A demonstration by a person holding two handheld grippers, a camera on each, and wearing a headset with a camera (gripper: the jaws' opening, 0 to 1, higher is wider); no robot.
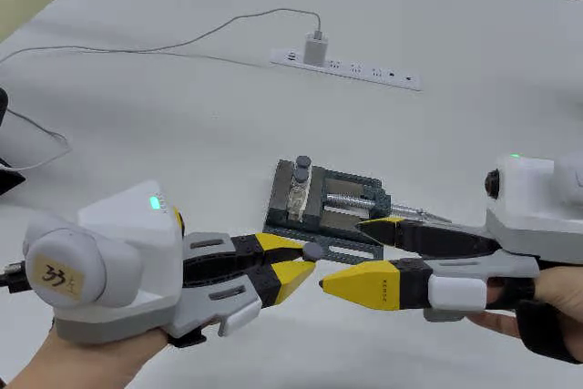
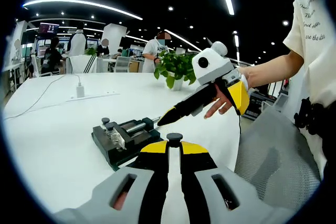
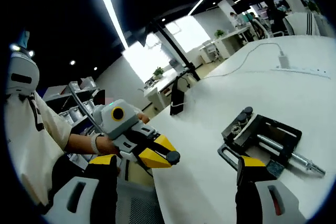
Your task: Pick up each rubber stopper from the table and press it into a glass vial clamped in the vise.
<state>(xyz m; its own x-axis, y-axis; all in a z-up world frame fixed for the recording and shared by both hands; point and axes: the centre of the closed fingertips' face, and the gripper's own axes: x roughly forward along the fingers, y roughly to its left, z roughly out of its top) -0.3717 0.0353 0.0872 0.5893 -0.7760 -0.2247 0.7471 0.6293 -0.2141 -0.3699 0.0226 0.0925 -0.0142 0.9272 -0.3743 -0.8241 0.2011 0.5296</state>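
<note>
A dark vise (image 1: pixel 323 209) sits mid-table and clamps glass vials (image 1: pixel 297 196); two dark stoppers (image 1: pixel 301 168) cap them at its far end. My left gripper (image 1: pixel 308 257) comes in from the lower left, shut on a small grey rubber stopper (image 1: pixel 312 250), just in front of the vise. In the left gripper view the stopper (image 2: pixel 174 139) stands at the jaw tips, with the vise (image 2: pixel 123 136) beyond. My right gripper (image 1: pixel 342 254) reaches in from the right, open and empty, its tips facing the left one. The right gripper view shows the stopper (image 3: pixel 173 157) and the vise (image 3: pixel 262 136).
A white power strip (image 1: pixel 351 68) with a plugged charger (image 1: pixel 314 48) and a trailing cable lies at the back. A dark object (image 1: pixel 5 148) sits at the left edge. A mesh chair (image 2: pixel 273 153) stands beside the table, and people are in the background.
</note>
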